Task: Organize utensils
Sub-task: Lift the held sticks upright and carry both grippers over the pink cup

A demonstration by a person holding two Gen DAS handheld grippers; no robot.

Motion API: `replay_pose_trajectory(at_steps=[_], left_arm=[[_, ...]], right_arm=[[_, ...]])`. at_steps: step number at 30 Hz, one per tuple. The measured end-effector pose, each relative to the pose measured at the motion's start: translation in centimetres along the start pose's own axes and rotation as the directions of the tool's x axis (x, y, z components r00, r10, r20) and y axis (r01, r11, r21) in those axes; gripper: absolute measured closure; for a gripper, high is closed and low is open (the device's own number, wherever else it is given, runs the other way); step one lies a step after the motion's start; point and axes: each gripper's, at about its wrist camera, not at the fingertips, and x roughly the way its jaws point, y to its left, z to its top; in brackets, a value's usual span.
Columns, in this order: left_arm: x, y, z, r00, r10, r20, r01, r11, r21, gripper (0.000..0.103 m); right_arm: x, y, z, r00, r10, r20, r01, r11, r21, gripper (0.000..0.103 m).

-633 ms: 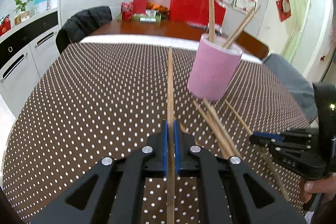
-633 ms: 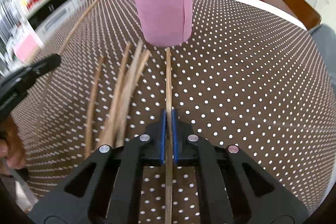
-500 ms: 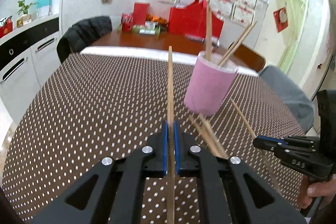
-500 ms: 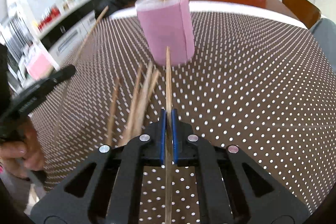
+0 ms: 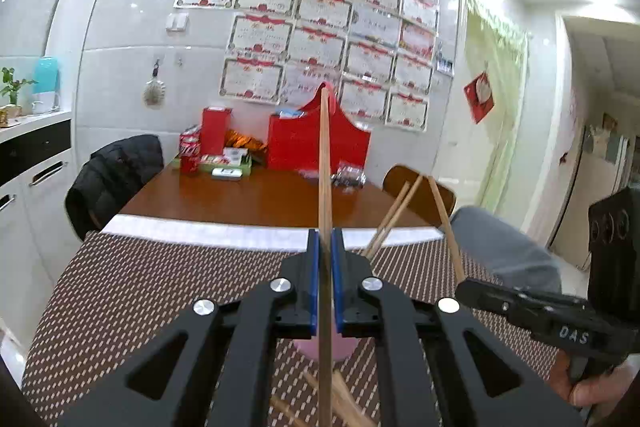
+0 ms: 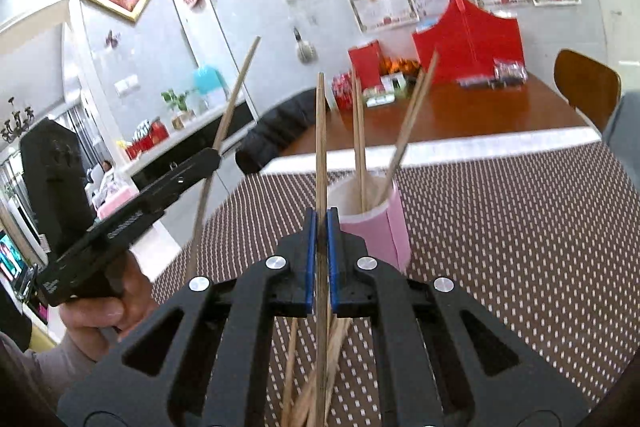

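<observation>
My left gripper (image 5: 325, 241) is shut on a wooden chopstick (image 5: 325, 155) that points up and away. The pink cup (image 5: 316, 347) is almost hidden under its fingers, with two chopsticks (image 5: 394, 213) poking out above. At the right, my right gripper (image 5: 462, 285) is shut on another chopstick (image 5: 444, 223), held up at a slant. In the right wrist view, my right gripper (image 6: 320, 223) clamps its chopstick (image 6: 320, 147) just left of the pink cup (image 6: 384, 235). My left gripper (image 6: 216, 157) with its chopstick (image 6: 232, 111) is further left. Several loose chopsticks (image 6: 312, 379) lie on the cloth below.
A brown dotted tablecloth (image 5: 140, 299) covers the near table. Behind it a wooden table carries a red bag (image 5: 304, 143) and boxes. A chair with a black jacket (image 5: 116, 175) stands at the left, a wooden chair (image 6: 588, 87) at the right, white cabinets along the left wall.
Both grippers have risen and tilted upward, each still clamping its chopstick. The right chopstick has come off the cloth. The cup now sits low, close under both grippers.
</observation>
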Motion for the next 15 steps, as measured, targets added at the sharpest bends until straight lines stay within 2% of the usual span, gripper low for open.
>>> replay_pose_trajectory(at_steps=[3, 7, 11, 15], left_arm=[[0.9, -0.2, 1.3, 0.998, -0.047, 0.046, 0.047, 0.999, -0.014, 0.097], [2.7, -1.0, 3.5, 0.987, -0.116, 0.112, 0.118, 0.993, -0.008, 0.097], [5.4, -1.3, 5.4, 0.975, -0.162, 0.152, 0.166, 0.986, -0.010, 0.097], [8.2, -1.0, 6.3, 0.968, -0.180, 0.174, 0.188, 0.982, -0.028, 0.097]], right_arm=[[-0.1, 0.3, 1.8, 0.999, 0.010, 0.051, -0.009, 1.000, -0.006, 0.098], [-0.2, 0.4, 4.8, 0.989, 0.019, 0.145, -0.017, 1.000, -0.011, 0.098], [0.4, 0.5, 8.0, 0.967, 0.007, 0.254, -0.001, 1.000, -0.021, 0.098], [2.0, 0.3, 10.8, 0.947, -0.019, 0.320, 0.032, 0.999, -0.037, 0.098]])
